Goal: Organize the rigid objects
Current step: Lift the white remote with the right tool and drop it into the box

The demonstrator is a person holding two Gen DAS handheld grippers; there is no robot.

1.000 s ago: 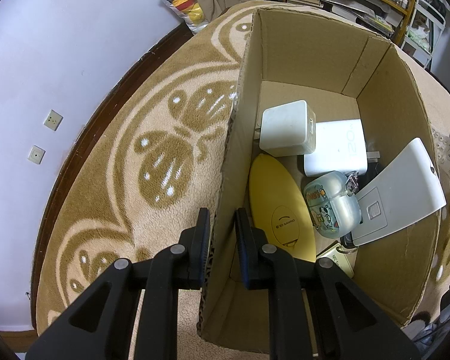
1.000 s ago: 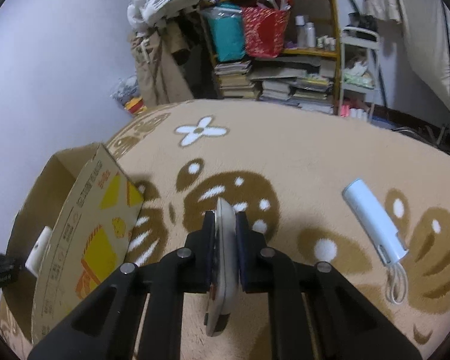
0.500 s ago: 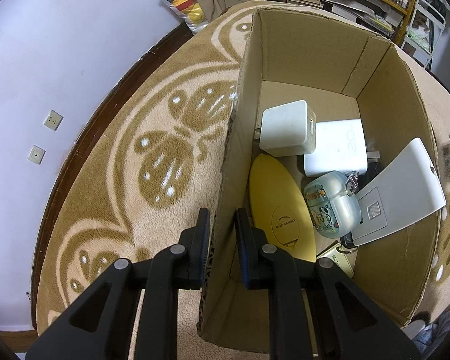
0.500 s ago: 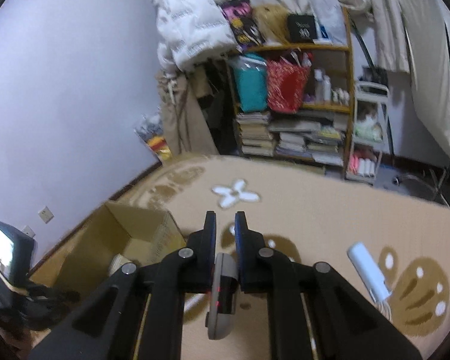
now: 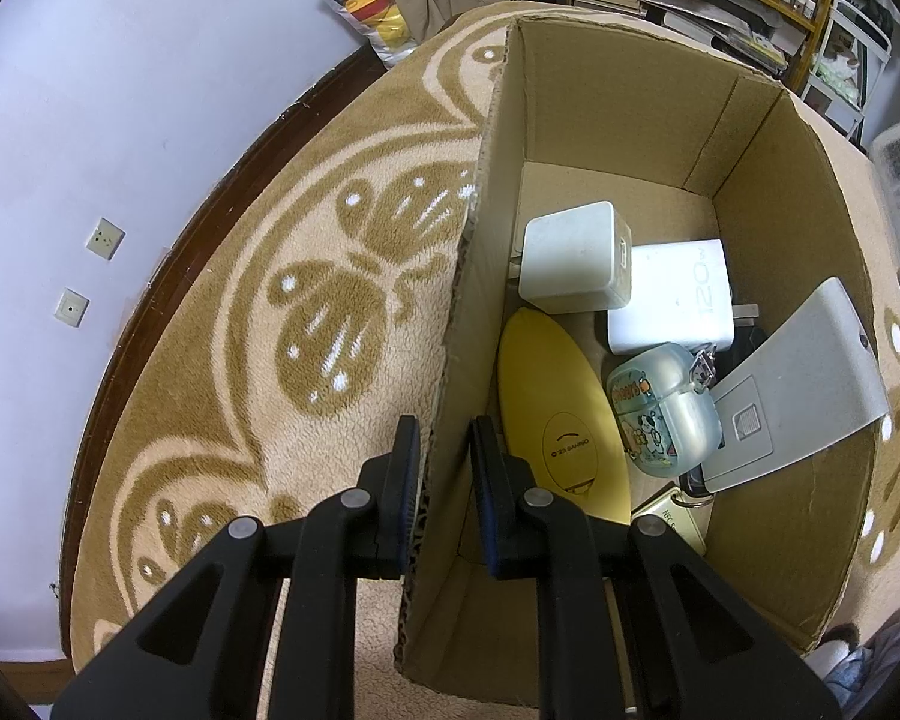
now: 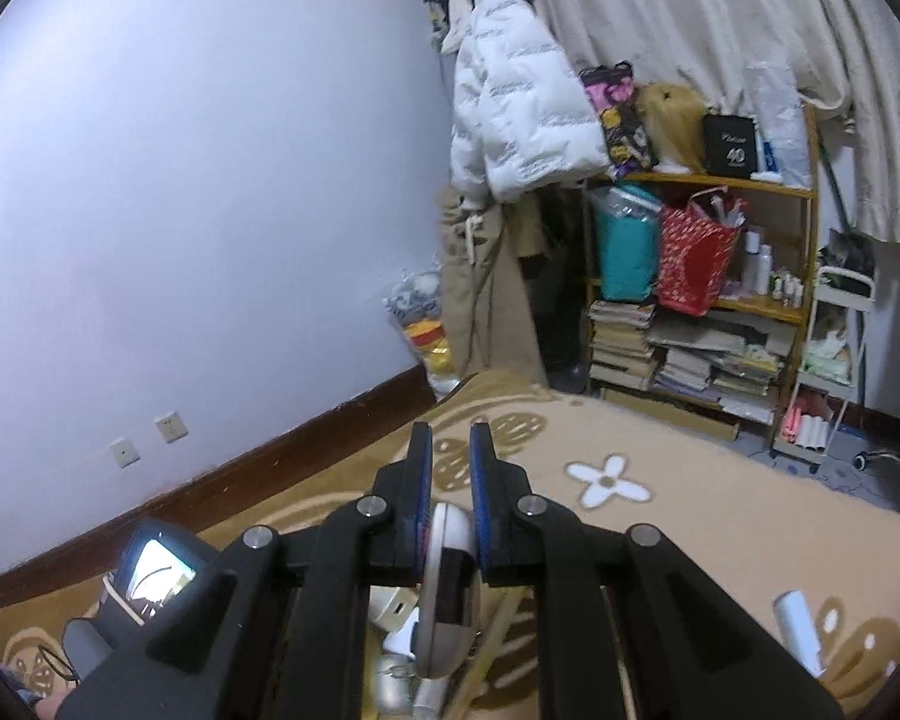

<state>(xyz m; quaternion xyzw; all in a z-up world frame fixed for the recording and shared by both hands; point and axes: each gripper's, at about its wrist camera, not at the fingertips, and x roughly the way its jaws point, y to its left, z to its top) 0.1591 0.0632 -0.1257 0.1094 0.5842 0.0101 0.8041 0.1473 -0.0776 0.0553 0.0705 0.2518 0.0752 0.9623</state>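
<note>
Pinching the near wall of the cardboard box point(image 5: 600, 120), the left gripper point(image 5: 444, 468) is clenched on it; inside lie a yellow oval case point(image 5: 558, 408), a white charger point(image 5: 576, 258) and other items. Right of that, the right gripper point(image 6: 450, 480) grasps a remote control point(image 6: 447, 594) above the box.

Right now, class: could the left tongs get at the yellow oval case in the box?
Probably not yet: the left tongs are clamped on the box wall. The yellow case lies uncovered just inside, so once released, the way looks free.
</note>
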